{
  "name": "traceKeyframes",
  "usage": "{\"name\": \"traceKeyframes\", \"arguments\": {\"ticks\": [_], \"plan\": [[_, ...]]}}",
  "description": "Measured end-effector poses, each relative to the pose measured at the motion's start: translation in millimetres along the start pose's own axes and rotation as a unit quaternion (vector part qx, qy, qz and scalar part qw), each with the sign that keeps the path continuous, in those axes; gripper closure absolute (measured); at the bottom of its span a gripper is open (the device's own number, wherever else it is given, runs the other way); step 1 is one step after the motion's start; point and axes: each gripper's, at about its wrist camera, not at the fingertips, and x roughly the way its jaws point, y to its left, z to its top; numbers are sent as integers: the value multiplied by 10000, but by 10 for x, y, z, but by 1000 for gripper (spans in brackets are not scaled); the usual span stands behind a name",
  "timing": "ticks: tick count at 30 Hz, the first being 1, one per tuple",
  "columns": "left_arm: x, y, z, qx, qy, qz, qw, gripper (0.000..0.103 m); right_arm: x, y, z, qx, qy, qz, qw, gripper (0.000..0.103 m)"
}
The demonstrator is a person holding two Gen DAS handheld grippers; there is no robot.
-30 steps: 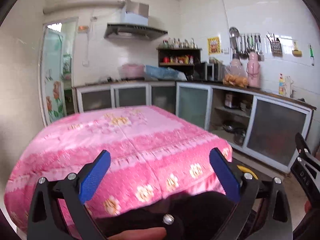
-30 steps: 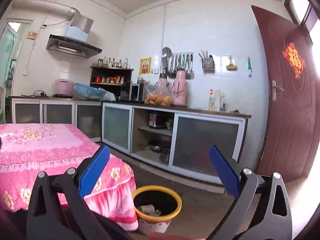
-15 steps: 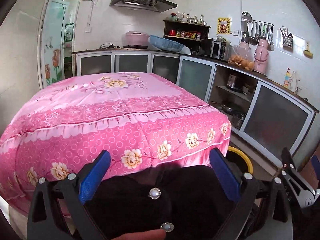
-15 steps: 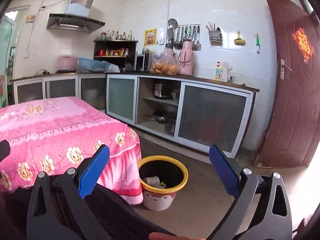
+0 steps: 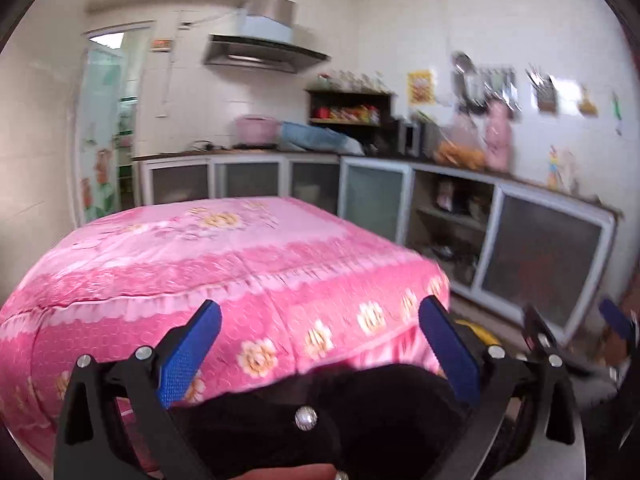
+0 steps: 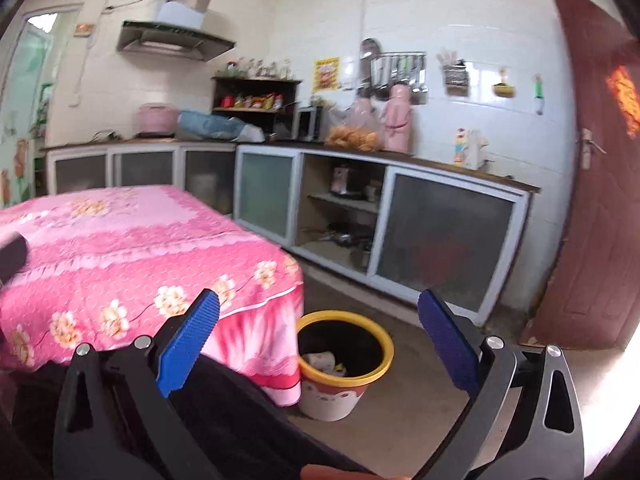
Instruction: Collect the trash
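Here both grippers were held low over dark clothing, facing a table draped in a pink floral cloth (image 5: 224,256). The left gripper (image 5: 320,344) had its jaws spread wide with nothing between the blue pads (image 5: 188,354); its view was motion-blurred, mostly on the right side. The right gripper (image 6: 318,338) was likewise wide apart and empty, and its tips also showed at the far right edge of the left view. The trash bin (image 6: 346,364), yellow-rimmed with a black liner and a white and red body, stood on the concrete floor just beside the table's near right corner, touching or nearly touching the hanging cloth. Crumpled paper trash (image 6: 320,360) lay inside it, near the bottom. In the left view only a sliver of the yellow rim (image 5: 478,330) showed behind the right finger. Cabinets with frosted sliding doors (image 6: 444,236) ran along the back and right walls, one bay open with pots on its shelves. A dark red door (image 6: 588,184) stood at far right.
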Motion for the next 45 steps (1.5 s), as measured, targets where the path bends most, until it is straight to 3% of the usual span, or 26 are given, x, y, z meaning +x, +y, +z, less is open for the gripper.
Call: {"name": "traceKeyframes", "arguments": {"ticks": [3,12,22,45], "plan": [[46,14,-55,-153,214,142,9996,8,-19,-2,-22,5,-12,23,10000,8],[215,148,-206,-474,818,790,9924,8,-18,14,-65,-92,38,-436,9990,8],[313,-94,-221,-98,929,162,9955,8,7,-155,-94,45,194,-819,9964,8],[193,-105,-160,-89,700,78,9975,8,-92,-118,-121,-5,12,-834,9965,8]]}}
